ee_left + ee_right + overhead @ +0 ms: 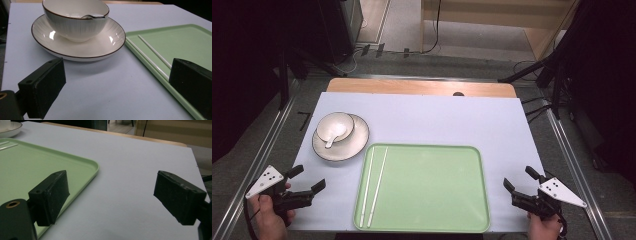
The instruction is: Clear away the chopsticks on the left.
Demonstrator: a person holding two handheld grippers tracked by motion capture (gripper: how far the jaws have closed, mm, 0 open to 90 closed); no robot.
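Unlabelled pale table (pixel 437 120), green tray (pixel 432 190) between wide-spread empty left gripper (pixel 308 180) and right gripper (pixel 519 179).

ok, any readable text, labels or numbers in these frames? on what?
None readable.
Tray: plain green, no print.
Bowl and plate: only a dark rim line, no marking.
Left gripper and right gripper: grey plates carry black dots, no characters.
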